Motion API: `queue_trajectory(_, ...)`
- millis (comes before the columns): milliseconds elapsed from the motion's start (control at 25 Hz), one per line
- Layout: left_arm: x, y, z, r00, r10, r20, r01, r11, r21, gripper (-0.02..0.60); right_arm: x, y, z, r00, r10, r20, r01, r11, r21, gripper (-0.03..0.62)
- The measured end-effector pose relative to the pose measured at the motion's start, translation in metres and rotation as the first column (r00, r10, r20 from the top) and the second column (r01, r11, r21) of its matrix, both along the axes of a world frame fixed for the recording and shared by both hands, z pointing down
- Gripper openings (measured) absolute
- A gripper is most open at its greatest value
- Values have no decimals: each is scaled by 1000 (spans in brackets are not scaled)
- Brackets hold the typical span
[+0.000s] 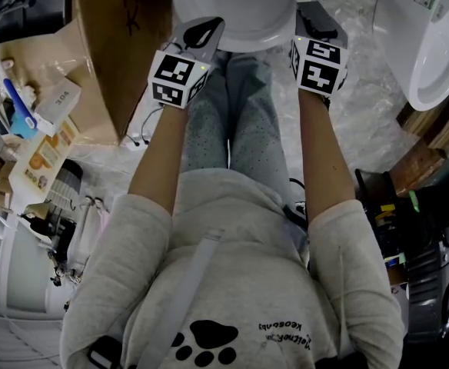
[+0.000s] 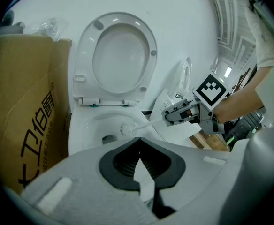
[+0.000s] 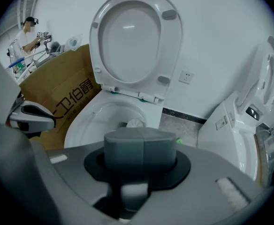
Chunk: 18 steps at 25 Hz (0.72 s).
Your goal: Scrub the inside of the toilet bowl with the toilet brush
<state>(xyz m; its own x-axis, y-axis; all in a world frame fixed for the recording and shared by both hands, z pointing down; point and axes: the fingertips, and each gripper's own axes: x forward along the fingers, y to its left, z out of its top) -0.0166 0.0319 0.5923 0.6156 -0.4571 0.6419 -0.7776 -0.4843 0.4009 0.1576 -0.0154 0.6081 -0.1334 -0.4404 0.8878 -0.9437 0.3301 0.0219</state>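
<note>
White toilet brush (image 2: 127, 129) head sits inside the toilet bowl (image 2: 83, 130), near the drain. The right tool (image 2: 167, 117) clamps its handle. The left tool (image 2: 139, 144) is empty, jaws together, near the bowl's front.

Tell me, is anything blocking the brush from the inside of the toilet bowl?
Nothing visible. The seat is up, and the brush in the right hand-held gripper has its head inside the bowl.

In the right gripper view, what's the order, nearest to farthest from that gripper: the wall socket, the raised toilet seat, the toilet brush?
1. toilet brush: head down in the bowl, just ahead.
2. raised toilet seat: upright behind the bowl.
3. wall socket: on the wall, right of the seat.
</note>
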Motion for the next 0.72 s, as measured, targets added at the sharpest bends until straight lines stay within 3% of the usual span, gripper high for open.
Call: queue_trajectory(720, 12, 16, -5, 1000, 24, 9, -24, 1000, 13, 5, 10, 39, 2, 999, 34, 14, -33, 998, -44, 152)
